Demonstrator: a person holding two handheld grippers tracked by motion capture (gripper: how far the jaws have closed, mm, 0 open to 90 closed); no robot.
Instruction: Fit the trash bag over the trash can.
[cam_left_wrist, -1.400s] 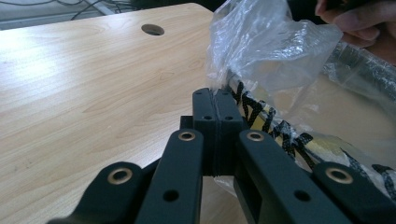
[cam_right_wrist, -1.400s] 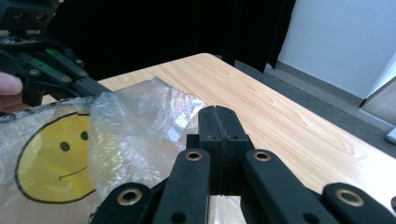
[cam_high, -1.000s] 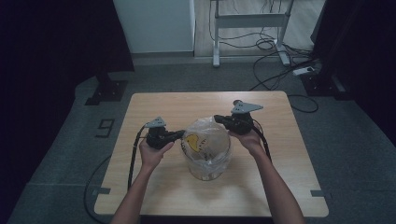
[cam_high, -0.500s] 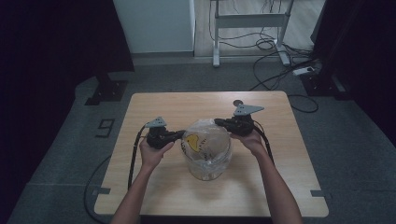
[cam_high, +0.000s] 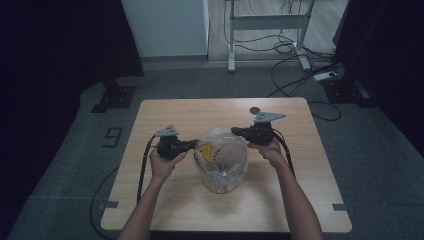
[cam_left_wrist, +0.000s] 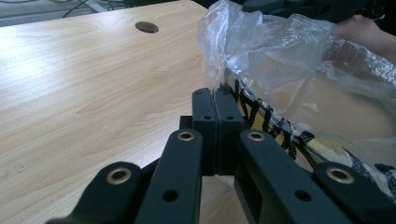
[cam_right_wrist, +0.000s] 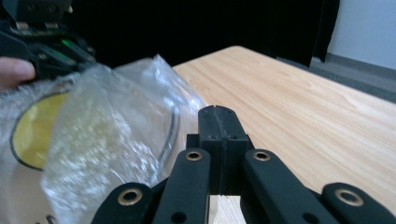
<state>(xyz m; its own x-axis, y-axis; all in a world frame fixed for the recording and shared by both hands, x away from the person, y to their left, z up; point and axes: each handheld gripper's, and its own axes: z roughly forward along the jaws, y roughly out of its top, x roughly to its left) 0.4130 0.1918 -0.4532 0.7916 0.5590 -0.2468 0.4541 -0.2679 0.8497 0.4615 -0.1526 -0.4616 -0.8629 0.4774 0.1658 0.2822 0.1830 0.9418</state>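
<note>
We are holding a see-through plastic bag (cam_high: 221, 159) open at its two sides.

In the middle of the high view, the bag is sitting on the wooden table (cam_high: 165, 210), and we are gripping its rim from both sides. Our left gripper (cam_high: 189, 146) is pinching the bag's left edge, and in the left gripper view its jaws are pressed together on the thin plastic (cam_left_wrist: 243, 51). Our right gripper (cam_high: 239, 132) is closed at the bag's upper right edge; in the right gripper view its jaws are meeting beside the plastic (cam_right_wrist: 116, 135), and we cannot tell if a bit is caught. Pulling both ways is likely keeping the mouth wide. A small round hole (cam_high: 255, 110) is lying near the table's far edge. Bare wood is giving us room on every side.
</note>
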